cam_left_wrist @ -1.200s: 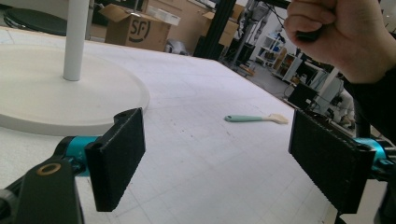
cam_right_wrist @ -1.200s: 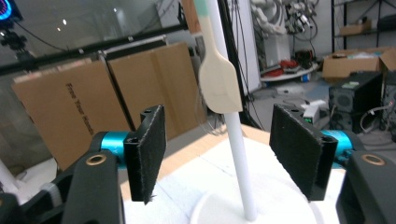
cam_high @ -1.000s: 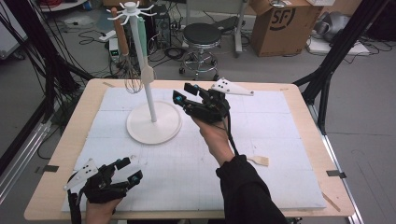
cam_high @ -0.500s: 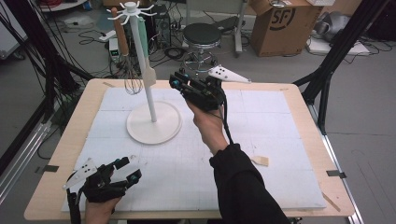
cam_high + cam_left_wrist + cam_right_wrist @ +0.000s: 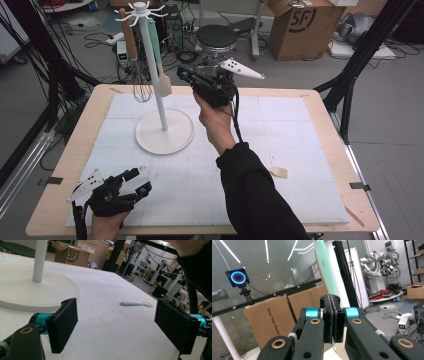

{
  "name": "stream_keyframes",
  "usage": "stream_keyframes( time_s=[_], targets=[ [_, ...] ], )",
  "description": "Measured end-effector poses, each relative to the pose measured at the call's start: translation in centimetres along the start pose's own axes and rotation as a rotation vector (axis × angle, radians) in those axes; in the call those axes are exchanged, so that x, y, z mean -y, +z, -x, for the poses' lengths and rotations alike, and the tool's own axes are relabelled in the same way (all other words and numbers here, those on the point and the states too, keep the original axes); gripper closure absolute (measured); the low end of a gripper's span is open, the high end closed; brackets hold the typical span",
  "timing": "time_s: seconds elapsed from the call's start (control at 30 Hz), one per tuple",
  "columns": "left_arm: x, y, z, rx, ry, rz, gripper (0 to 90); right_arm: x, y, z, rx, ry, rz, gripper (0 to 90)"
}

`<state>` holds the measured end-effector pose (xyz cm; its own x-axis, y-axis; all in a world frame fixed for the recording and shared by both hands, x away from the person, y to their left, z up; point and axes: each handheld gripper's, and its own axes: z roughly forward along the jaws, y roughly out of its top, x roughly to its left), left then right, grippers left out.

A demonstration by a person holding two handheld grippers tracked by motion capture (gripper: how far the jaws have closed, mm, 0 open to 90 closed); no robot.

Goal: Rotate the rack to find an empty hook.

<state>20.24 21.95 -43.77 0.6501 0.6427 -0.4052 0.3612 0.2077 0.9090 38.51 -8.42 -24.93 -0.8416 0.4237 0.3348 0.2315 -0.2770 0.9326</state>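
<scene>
Your right tongs (image 5: pixel 181 74) have just closed beside the hanging spatula (image 5: pixel 161 77), nothing plainly between them, while the left tongs (image 5: pixel 138 181) stay open: reopen and square on its handle before lifting.

Mint-handled spatula (image 5: pixel 160 70) hanging upright from white rack (image 5: pixel 159 90).

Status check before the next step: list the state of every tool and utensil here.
Left tool, open, empty.
Right tool, shut, jaws just closed, nothing between them.
Stand, upright on the table.
Whisk, hanging from the stand.
Green spatula, hanging from the stand.
Second spatula, lying flat on the table.
</scene>
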Motion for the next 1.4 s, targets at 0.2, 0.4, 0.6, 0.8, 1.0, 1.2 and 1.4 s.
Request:
stream_keyframes(
  time_s=[0.2, 0.4, 0.6, 0.8, 1.0, 1.2, 1.4],
  targets=[
    [-0.1, -0.2, -0.2, 0.005, -0.012, 0.019, 19.3, -0.9, 1.0, 0.0, 0.006, -0.009, 0.031, 90.0],
    [-0.1, -0.1, -0.2, 0.012, -0.011, 0.014, 19.4, -1.7, 2.1, 0.2, 0.007, -0.005, 0.077, 90.0],
    [-0.2, -0.2, -0.4, 0.016, -0.017, 0.020, 19.4, -2.9, 3.1, 0.0, 0.003, -0.010, 0.116, 90.0],
    [-0.3, -0.1, -0.4, 0.022, -0.010, 0.019, 19.4, -3.8, 4.2, -0.1, 0.013, -0.012, 0.138, 90.0],
    [-0.3, -0.1, -0.3, 0.026, -0.009, 0.024, 19.4, -5.0, 5.5, -0.7, 0.019, -0.010, 0.168, 90.0],
    [-0.3, -0.2, -0.3, 0.028, -0.007, 0.028, 19.4, -5.4, 6.7, -1.5, 0.013, -0.020, 0.163, 90.0],
    [-0.3, -0.1, -0.2, 0.030, 0.000, 0.020, 19.4, -5.1, 7.3, -1.8, 0.010, -0.018, 0.150, 90.0]
  ],
)
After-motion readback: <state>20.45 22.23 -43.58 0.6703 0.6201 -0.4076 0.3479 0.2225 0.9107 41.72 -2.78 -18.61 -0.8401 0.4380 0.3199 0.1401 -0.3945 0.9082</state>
